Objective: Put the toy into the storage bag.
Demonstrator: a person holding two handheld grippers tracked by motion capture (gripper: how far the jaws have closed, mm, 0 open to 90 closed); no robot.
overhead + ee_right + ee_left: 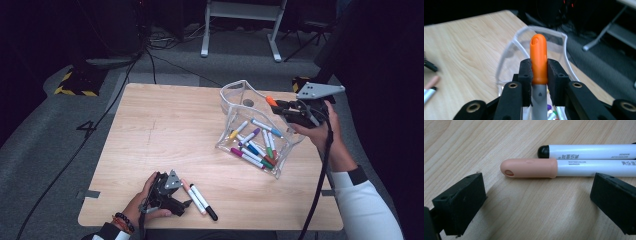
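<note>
Right gripper (539, 75): clamped on the orange marker (538, 58) by its cap, poised at the open mouth of the clear pouch (235, 95).
Left gripper (536, 202): jaws wide apart, low on the table (165, 130), just short of the peach-capped marker (549, 167).
Black-capped marker (584, 151): lying touching the peach one.
Risk, right: the grip is on the cap alone, so the body could slip out, or the floppy rim could deflect the drop.
Risk, left: closing now might pinch both markers or roll them away.
</note>
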